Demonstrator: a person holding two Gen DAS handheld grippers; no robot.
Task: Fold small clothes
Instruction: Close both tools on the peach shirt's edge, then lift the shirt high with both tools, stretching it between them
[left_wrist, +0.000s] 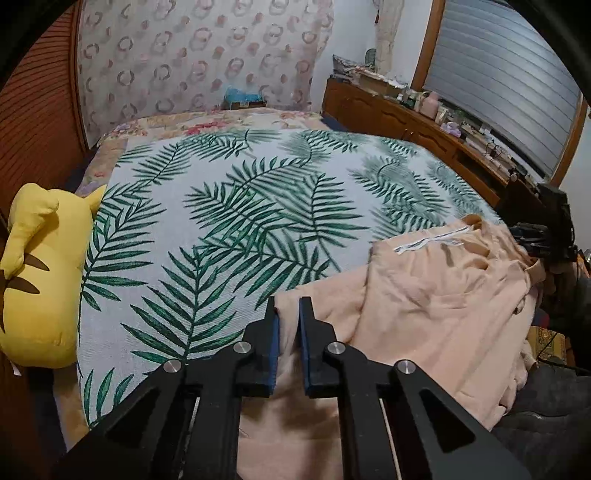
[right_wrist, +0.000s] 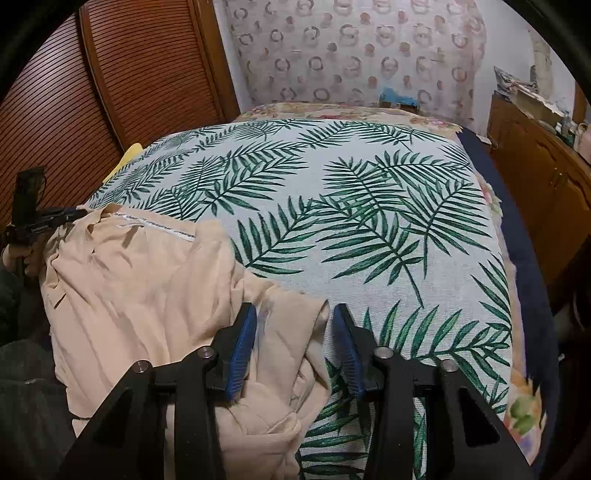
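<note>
A peach-coloured garment (left_wrist: 436, 295) lies crumpled on the near edge of a leaf-print cloth (left_wrist: 236, 206) on the bed; a white label strip shows at its far edge. My left gripper (left_wrist: 289, 314) is shut on a fold at the garment's left corner. In the right wrist view the garment (right_wrist: 140, 280) spreads to the left. My right gripper (right_wrist: 291, 321) is open, its blue pads either side of the garment's right corner (right_wrist: 295, 332), not pinching it. The left gripper also shows in the right wrist view (right_wrist: 70, 216) at the garment's far left.
A yellow plush toy (left_wrist: 40, 280) lies at the bed's left edge by a brown slatted wardrobe (right_wrist: 110, 92). A wooden sideboard (left_wrist: 424, 118) with clutter runs along the right. A floral bedspread (left_wrist: 221, 122) shows beyond the leaf cloth.
</note>
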